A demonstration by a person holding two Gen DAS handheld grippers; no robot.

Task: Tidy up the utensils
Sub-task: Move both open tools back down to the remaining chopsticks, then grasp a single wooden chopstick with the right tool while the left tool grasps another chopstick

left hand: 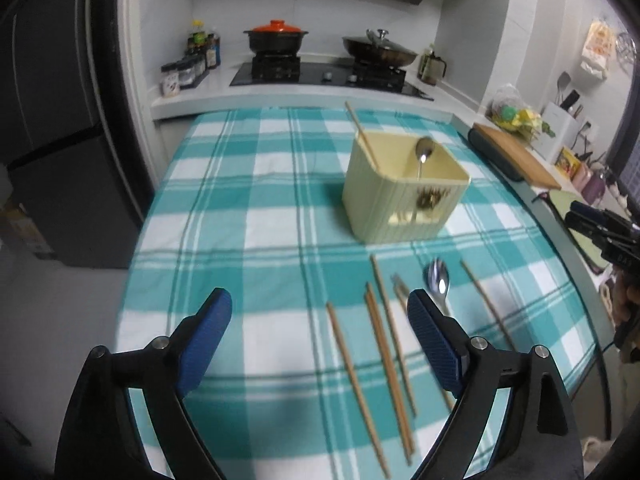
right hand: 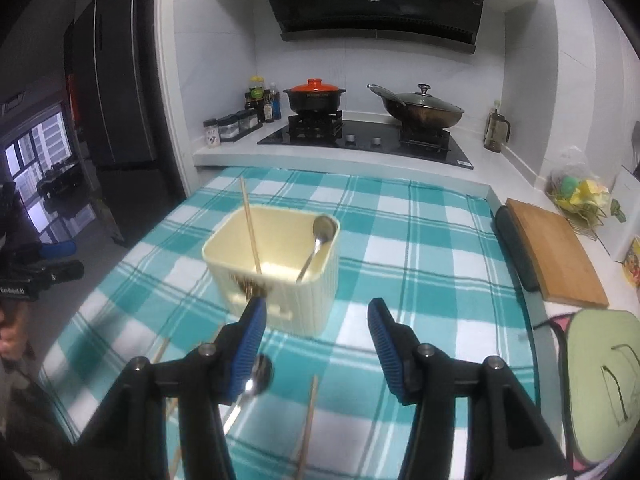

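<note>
So, both grippers hang over the checked cloth (left hand: 248, 216) w/ jaws wide apart, nothing held. Left gripper (left hand: 320, 344) sits above the loose chopsticks (left hand: 384, 352); right gripper (right hand: 316, 344) is near the cream holder (right hand: 276, 276), which already has one chopstick (right hand: 250, 228) and a spoon (right hand: 320, 240) leaning inside. Still flat on the cloth: several chopsticks, a fork (left hand: 400, 288) and another spoon (left hand: 438, 280), all just in front of the holder. Chopsticks look light, thin, stiff, prob. prone to rolling; pinch mid-shaft, across the length. The metal spoon looks slick and heavier at the bowl, so grip the handle near the neck, approx.
</note>
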